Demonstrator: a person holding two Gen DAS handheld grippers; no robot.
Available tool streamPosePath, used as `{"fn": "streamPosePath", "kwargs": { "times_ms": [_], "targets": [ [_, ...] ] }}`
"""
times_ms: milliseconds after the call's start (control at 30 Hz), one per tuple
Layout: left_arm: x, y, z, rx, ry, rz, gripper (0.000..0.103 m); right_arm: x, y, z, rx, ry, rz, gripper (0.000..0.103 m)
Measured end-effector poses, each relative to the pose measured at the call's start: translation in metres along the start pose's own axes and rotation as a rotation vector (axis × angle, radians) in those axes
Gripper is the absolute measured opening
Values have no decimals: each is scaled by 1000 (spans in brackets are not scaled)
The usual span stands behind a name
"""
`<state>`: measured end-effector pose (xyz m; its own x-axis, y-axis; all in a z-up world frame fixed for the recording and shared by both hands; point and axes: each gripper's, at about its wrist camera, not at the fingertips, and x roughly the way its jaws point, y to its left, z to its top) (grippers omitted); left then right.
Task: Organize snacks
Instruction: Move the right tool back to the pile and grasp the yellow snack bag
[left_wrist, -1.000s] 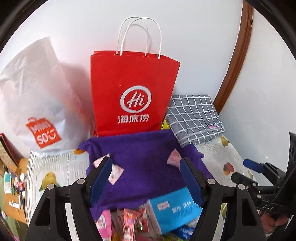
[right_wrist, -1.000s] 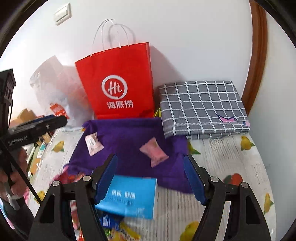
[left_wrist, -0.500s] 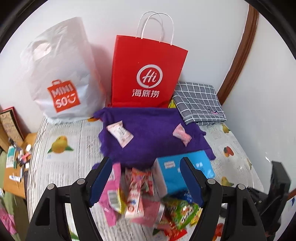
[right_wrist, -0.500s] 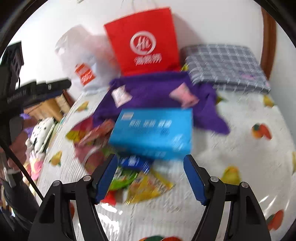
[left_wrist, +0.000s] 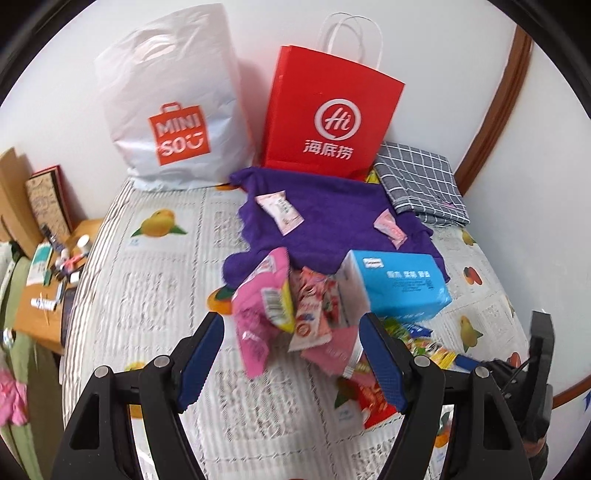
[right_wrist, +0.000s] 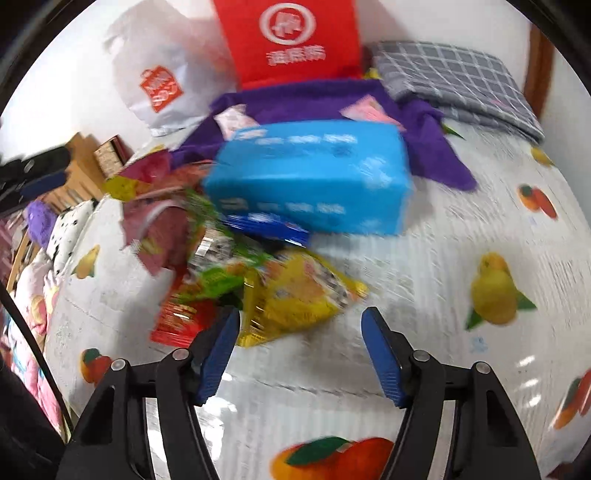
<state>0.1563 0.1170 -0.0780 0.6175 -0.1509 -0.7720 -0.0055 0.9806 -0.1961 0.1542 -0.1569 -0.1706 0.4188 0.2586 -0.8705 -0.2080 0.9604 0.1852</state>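
A heap of snack packets lies on a fruit-print bed cover (left_wrist: 155, 295). In the left wrist view, pink packets (left_wrist: 266, 306) and a blue box (left_wrist: 399, 284) sit just ahead of my left gripper (left_wrist: 293, 347), which is open and empty. Two small pink packets (left_wrist: 280, 210) rest on a purple cloth (left_wrist: 332, 221) behind them. In the right wrist view, a yellow packet (right_wrist: 295, 291) lies just ahead of my right gripper (right_wrist: 299, 343), its near corner reaching in by the left finger. The jaws are closing and the pads do not press on it. The blue box (right_wrist: 310, 177) sits beyond.
A red paper bag (left_wrist: 332, 110) and a white plastic bag (left_wrist: 173, 110) stand against the wall. A folded grey checked cloth (left_wrist: 421, 181) lies at the back right. A low wooden table (left_wrist: 40, 306) with small items stands left of the bed.
Both grippers have pulled back from the bags and tipped down, so the snack heap now lies right before the fingers. The right fingers stand a little closer together.
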Motion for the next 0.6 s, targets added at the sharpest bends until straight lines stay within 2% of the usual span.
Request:
{"fn": "streamPosePath", "kwargs": {
  "times_ms": [200, 467, 600],
  "targets": [
    [-1, 10, -12, -31, 4, 8, 74, -12, -20, -3, 53, -31, -8, 68],
    [13, 17, -27, -49, 32, 33, 74, 17, 3, 4, 0, -32, 12, 68],
    [21, 28, -34, -77, 48, 40, 74, 31, 1, 13, 23, -45, -5, 56]
  ]
}}
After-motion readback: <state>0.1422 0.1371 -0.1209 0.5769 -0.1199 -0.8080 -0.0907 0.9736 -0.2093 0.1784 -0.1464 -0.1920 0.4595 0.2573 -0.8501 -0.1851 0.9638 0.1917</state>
